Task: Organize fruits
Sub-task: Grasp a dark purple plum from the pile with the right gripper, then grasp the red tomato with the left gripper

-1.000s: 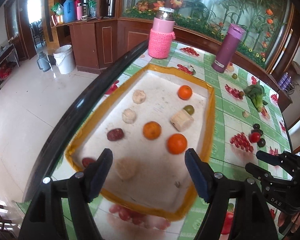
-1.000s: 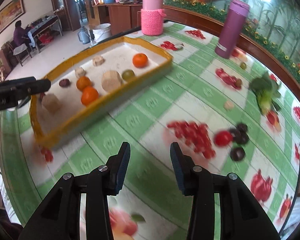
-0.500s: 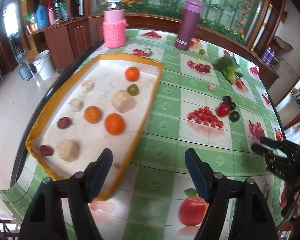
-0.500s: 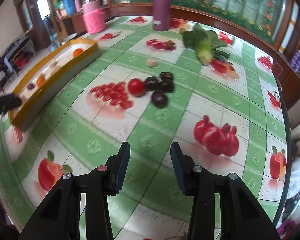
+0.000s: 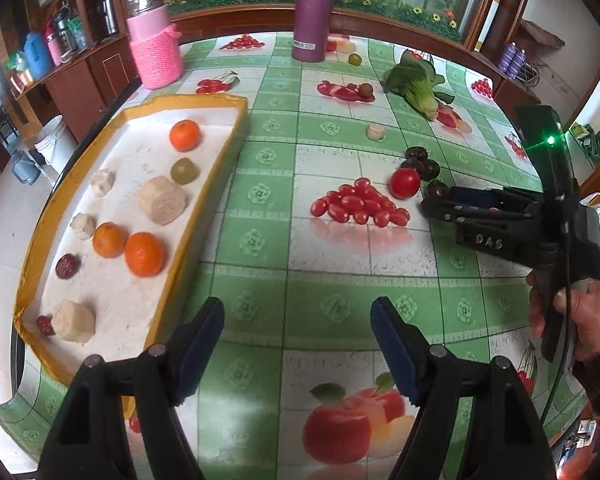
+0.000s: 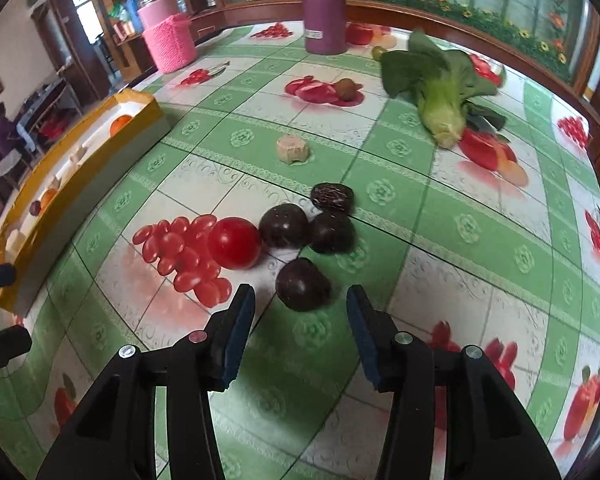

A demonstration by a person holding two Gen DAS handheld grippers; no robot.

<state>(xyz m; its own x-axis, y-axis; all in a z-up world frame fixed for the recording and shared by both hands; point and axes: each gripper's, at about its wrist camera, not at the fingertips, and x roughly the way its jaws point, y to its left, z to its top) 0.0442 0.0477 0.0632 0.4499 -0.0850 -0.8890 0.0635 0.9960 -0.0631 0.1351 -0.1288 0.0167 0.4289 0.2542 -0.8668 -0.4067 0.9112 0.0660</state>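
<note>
Fruits are lying loose on the bench [image 6: 440, 240]: a dark plum [image 6: 303, 290] is sitting just ahead of the right gripper [image 6: 300, 322], whose jaws have just been opening and are holding nothing. Beyond it, more plums and a red tomato [image 6: 234, 242] are clustering together. The left gripper [image 5: 298, 344] is hovering wide open and empty near the yellow tray [image 5: 204, 216] of oranges [image 5: 144, 254].

a red tomato [image 6: 234, 242] lies on the table, touching one of four dark round fruits [image 6: 285, 225] clustered beside it; three oranges [image 5: 144, 254], a green fruit [image 5: 184, 171] and dark red dates [image 5: 67, 266] sit apart in the yellow-rimmed tray [image 5: 196, 216]
</note>
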